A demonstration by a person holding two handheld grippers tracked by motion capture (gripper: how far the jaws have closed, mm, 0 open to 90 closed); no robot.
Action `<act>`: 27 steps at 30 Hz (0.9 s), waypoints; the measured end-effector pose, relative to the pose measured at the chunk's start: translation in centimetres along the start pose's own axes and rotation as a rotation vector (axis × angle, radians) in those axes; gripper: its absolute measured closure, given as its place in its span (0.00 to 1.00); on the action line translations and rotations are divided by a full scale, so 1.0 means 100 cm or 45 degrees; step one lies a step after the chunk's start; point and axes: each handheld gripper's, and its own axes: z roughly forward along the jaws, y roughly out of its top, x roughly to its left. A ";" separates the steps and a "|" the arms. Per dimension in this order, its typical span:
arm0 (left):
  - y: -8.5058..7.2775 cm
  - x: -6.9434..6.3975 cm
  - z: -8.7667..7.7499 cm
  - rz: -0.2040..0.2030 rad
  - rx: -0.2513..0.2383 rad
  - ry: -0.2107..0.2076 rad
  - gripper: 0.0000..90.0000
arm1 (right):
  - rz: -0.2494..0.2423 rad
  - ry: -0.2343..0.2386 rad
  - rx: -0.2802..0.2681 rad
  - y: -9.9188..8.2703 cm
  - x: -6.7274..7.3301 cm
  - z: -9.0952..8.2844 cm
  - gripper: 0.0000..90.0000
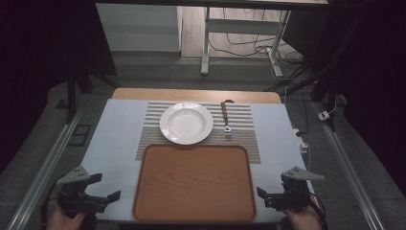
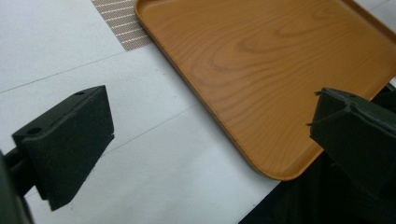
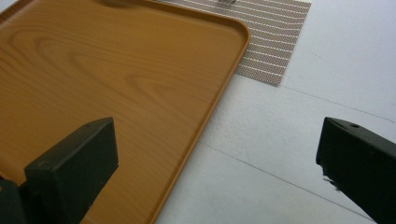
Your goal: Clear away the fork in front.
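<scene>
Right now you are holding the left tool (image 1: 106, 186) at the near left corner of the desk (image 1: 115, 124), its jaws standing wide apart with nothing between them, hovering over the white covering just beside the wooden tray (image 1: 194, 182). In the left gripper view the near corner of that tray (image 2: 261, 70) is lying between the two black jaws, close to the desk edge. You are holding the right tool (image 1: 261, 196) at the near right corner, likewise spread wide and gripping nothing; in the right gripper view the tray's rim (image 3: 205, 116) is running up between its jaws, with bare white covering to one side. The tray is sitting empty at the near middle of the desk, between your two hands and apart from both tools. Beyond it a striped placemat (image 1: 246, 143) is lying partly under the tray's far edge. On the mat a white plate (image 1: 186, 123) is resting, and just to its right a fork (image 1: 226, 119) with a wooden handle is lying with its tines pointing toward you
</scene>
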 end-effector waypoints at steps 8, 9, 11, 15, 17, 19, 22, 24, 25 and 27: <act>-0.001 0.000 0.001 0.000 0.017 -0.005 0.00 | -0.007 0.003 0.021 0.001 0.001 0.002 0.00; -0.001 0.000 0.001 -0.003 0.020 -0.008 0.00 | -0.007 0.003 0.021 0.001 0.001 0.002 0.00; 0.000 0.000 0.001 -0.002 0.024 -0.008 0.00 | -0.005 0.005 0.031 0.002 0.001 0.003 0.00; -0.001 0.000 0.001 -0.002 0.027 -0.011 0.00 | -0.009 0.000 0.041 0.002 0.001 0.004 0.00; -0.001 0.001 0.001 -0.002 0.027 -0.012 0.00 | -0.011 0.003 0.043 0.002 0.001 0.005 0.00; -0.001 0.001 0.001 -0.006 0.026 -0.014 0.00 | -0.009 -0.004 0.042 0.002 0.001 0.005 0.00; -0.001 0.000 0.001 -0.004 0.026 -0.014 0.00 | -0.005 -0.012 0.046 0.003 0.001 0.005 0.00; -0.001 0.000 0.001 -0.004 0.026 -0.013 0.00 | -0.004 -0.012 0.047 0.002 0.001 0.005 0.00; 0.000 0.000 0.001 -0.006 0.026 -0.010 0.00 | -0.004 -0.021 0.046 0.002 0.001 0.005 0.00; 0.000 0.001 0.001 -0.013 0.024 -0.010 0.00 | -0.007 -0.019 0.049 0.002 0.001 0.004 0.00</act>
